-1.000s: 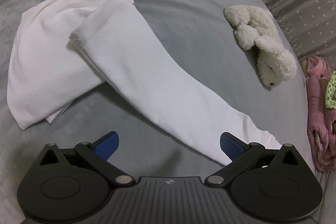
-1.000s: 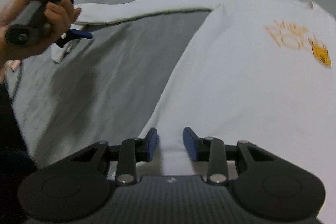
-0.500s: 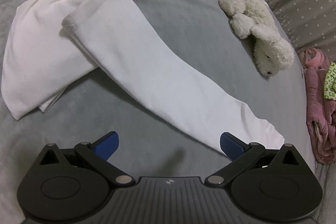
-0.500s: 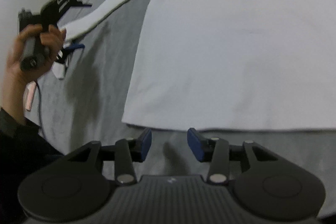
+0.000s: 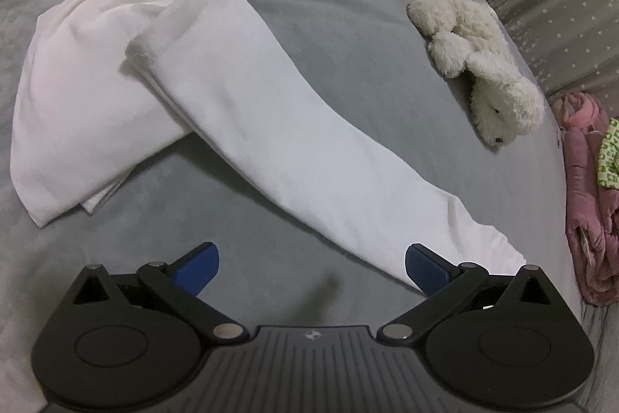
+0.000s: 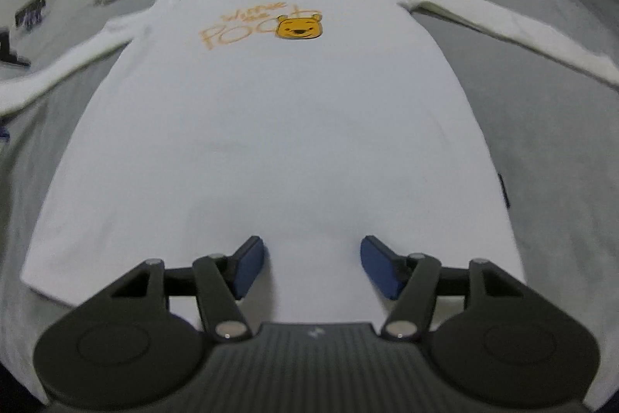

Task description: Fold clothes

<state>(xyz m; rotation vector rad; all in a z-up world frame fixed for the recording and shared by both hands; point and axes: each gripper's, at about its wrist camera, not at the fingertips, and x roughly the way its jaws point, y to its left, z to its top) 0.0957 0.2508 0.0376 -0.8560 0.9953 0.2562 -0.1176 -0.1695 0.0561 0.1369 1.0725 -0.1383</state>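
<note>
White long-sleeved cotton shirt with an orange bear print [image 6: 278, 126]: spread flat, print up, on the grey bed cover [image 5: 348, 26], both sleeves out sideways.
Left sleeve [image 5: 294, 149]: lies beside a folded white cloth [image 5: 77, 95], its cuff resting on that cloth.
Handling: looks light, soft and limp; likely to sag and wrinkle when lifted.
Hold: pinch at the cuff, hem corners or shoulders.
Left gripper [image 5: 311, 266]: jaws wide apart, empty, above the sleeve.
Right gripper [image 6: 312, 268]: jaws apart, empty, over the hem.

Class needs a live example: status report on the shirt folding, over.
Left gripper open, right gripper open, both empty. White shirt spread flat, unfolded, sleeve outstretched. Plush toy beside sleeve, clear.
</note>
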